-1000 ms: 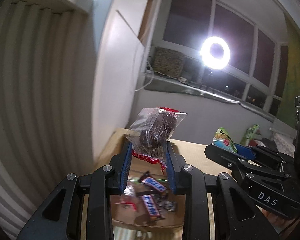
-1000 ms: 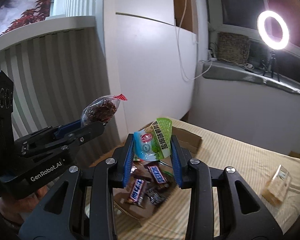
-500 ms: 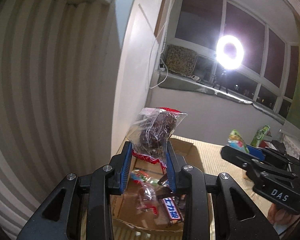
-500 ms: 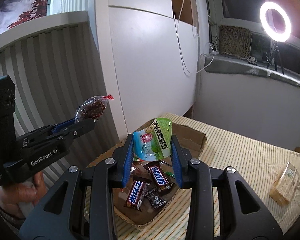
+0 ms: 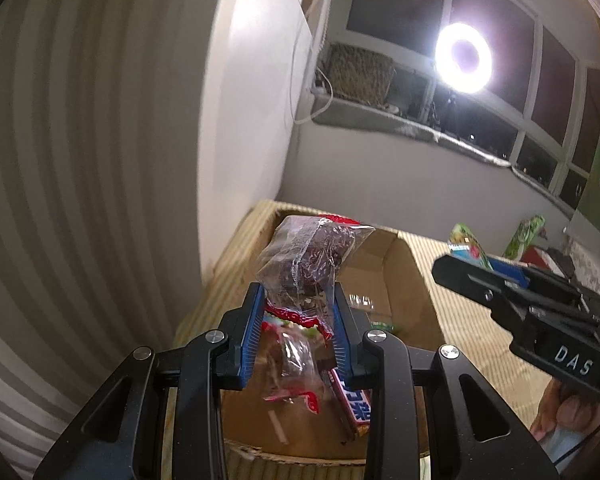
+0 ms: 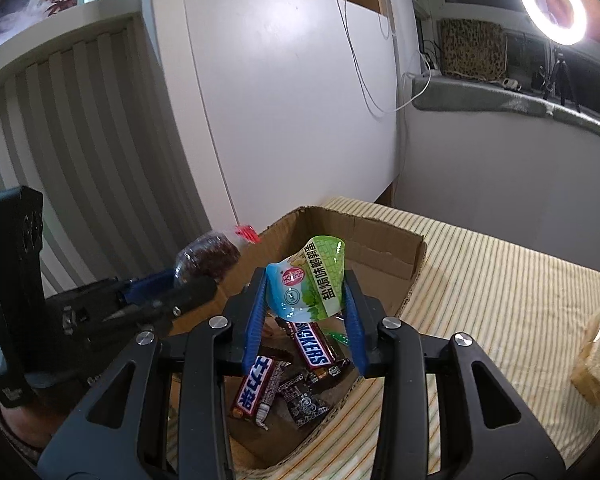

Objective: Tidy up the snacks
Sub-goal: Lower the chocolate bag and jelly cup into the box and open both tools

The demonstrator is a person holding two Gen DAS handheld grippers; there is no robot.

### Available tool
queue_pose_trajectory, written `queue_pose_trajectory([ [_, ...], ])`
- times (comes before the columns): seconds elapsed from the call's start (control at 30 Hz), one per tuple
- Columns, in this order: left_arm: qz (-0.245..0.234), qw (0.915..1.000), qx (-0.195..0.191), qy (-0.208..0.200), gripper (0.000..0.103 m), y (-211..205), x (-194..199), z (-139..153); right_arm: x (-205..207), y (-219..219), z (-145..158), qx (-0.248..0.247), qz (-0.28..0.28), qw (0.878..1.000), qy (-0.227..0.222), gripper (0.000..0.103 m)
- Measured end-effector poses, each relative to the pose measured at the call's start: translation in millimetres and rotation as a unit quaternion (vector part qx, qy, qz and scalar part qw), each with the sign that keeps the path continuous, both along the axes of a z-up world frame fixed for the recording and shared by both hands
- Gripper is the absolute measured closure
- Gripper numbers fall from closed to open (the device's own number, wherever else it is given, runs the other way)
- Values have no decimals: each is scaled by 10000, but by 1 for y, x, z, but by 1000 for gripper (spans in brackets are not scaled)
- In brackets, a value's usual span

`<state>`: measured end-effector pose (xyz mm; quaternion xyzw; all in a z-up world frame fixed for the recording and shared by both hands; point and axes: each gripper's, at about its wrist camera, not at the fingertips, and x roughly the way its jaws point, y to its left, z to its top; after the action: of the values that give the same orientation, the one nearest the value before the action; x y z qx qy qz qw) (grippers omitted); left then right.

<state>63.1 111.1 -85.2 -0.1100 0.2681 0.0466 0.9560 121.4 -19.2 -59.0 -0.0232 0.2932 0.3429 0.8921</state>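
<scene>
Room: grey-and-white striped wall on the left, white panel beside it, dark windows with a lit ring light (image 6: 551,5) on the sill. Work surface is a table under a yellow-striped cloth (image 6: 500,288), ribbed in texture.

On the cloth sits an open cardboard box (image 6: 384,240), corrugated, brown, flaps up. Inside it lie loose wrapped bars: a Snickers bar (image 6: 314,347) lying flat with its long axis running toward the far wall of the box, a second bar with Chinese lettering (image 6: 256,386) angled beside it, and small dark wrappers just beside both.

Left gripper (image 5: 296,320): blue ribbed pads pressed onto a clear crinkled plastic packet of dark pieces (image 5: 308,260). The packet stands up out of the fingertips, long axis roughly upright and leaning a little right, red seal edge below the pinch. It is held above the box's near half.

Right gripper (image 6: 306,304): pads pinching a green-and-white glossy snack pouch (image 6: 308,280), curled between the fingers, its printed text running vertically. The pouch sits above the box interior, over the Snickers bar.

A pale wrapped block (image 6: 596,356) lies on the cloth, well apart at right.
</scene>
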Motion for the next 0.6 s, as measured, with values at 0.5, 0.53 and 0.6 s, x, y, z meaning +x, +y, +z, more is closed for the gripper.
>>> queue_pose_trajectory([
  [0.5,76,9989,-170,429,38,12,23,-20,36,12,-23,10,-14,9998,222,43],
  [0.53,43,9989,-194,426,38,13,20,-19,34,10,-24,-5,-33,9997,235,43],
  [0.6,111,9990,-156,395,37,14,14,-16,28,7,-23,-2,-59,9997,237,43],
])
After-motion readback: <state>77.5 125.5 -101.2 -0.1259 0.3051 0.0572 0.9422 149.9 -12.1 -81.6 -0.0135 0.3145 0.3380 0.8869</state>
